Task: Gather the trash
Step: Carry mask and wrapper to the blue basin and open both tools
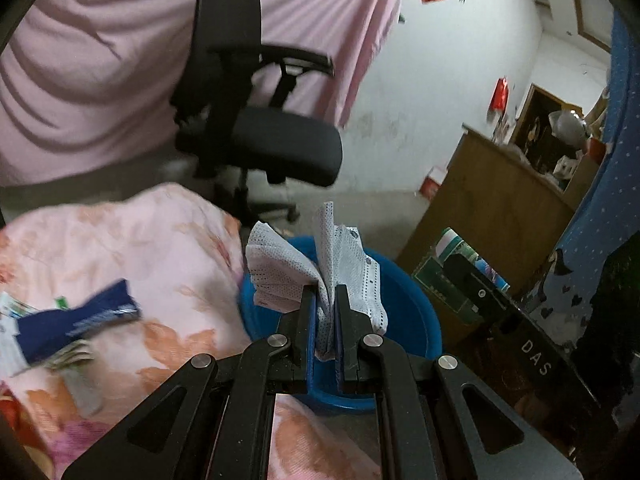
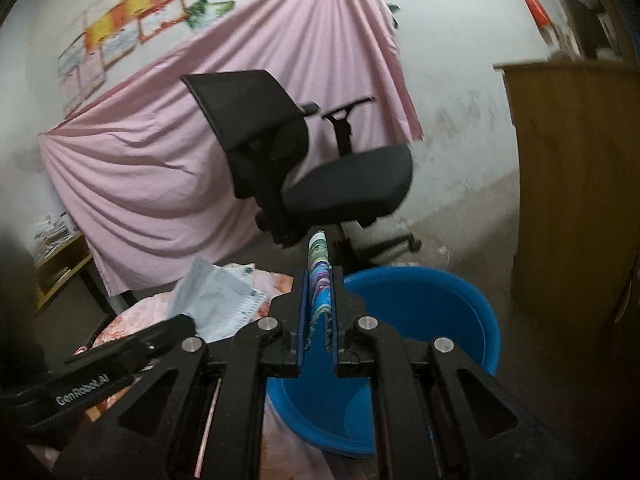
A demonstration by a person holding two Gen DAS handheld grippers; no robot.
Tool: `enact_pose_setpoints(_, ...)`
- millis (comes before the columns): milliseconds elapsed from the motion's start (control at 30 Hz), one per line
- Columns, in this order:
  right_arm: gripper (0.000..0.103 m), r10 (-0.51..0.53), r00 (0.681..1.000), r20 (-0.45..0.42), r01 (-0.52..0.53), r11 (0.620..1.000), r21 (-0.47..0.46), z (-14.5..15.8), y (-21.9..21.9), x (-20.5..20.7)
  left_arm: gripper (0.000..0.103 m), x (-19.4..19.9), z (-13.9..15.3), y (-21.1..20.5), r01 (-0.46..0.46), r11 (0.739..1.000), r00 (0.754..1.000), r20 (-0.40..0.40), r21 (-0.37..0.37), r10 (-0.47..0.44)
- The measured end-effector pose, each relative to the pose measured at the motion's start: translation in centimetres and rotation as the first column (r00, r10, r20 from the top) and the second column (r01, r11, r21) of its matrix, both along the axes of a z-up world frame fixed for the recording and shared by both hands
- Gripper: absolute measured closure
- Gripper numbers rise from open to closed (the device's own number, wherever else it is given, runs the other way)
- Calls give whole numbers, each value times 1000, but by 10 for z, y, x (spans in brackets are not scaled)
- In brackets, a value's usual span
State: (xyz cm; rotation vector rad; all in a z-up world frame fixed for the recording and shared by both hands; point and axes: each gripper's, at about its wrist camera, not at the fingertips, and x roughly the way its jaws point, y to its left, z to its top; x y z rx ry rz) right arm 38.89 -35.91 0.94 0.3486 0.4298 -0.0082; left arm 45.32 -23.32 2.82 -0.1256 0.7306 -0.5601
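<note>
The left tongs are pinching a crumpled white perforated face mask above the round blue plastic basin — the right tongs are clamping a colourful printed wrapper beside its rim.

Right past the left gripper's fingers sits the blue tub, wide open on top, so there is room to go down into it. The crumpled mask fills the gap between those fingers. Left of them the flowery bed cover lies close. Right of them the right gripper is near. Past the tub stands the black chair. Right of the right gripper's fingers the brown cabinet blocks the way.
</note>
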Motion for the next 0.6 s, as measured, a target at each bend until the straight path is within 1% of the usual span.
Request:
enact_pose_setpoints(133,70,-21,999,-46,22,999,40,-13,-13,6,96,10,-14,-6,-5,1000,998,-64,16,6)
enact_pose_setpoints(233,67,-31,997,-76,36,997,75,-21,-20,9,92,8,-21,-7,-7,1000,995,-100,30,10)
enact_pose_setpoints(267,66,-33,996,-82,40,996,85,-22,-22,11,90,13,-24,-11,-8,999,993,-113,32,11)
enact_pose_setpoints(300,64,-35,995,-88,43,995,93,-24,-24,12,89,13,-25,-9,-8,1000,993,-118,30,11)
enact_pose_setpoints(400,57,-35,994,-99,46,993,110,-27,-26,14,74,12,-28,-5,-21,1000,993,-117,23,23)
enact_pose_setpoints(500,52,-30,994,-105,42,992,116,-28,-26,15,74,12,-28,-1,-37,999,992,-118,14,39)
enact_pose_setpoints(567,46,-26,994,-105,38,993,116,-28,-26,15,73,12,-27,3,-54,998,992,-112,13,56)
enact_pose_setpoints(600,44,-25,994,-105,37,993,116,-29,-28,17,72,11,-24,3,-61,998,992,-105,12,62)
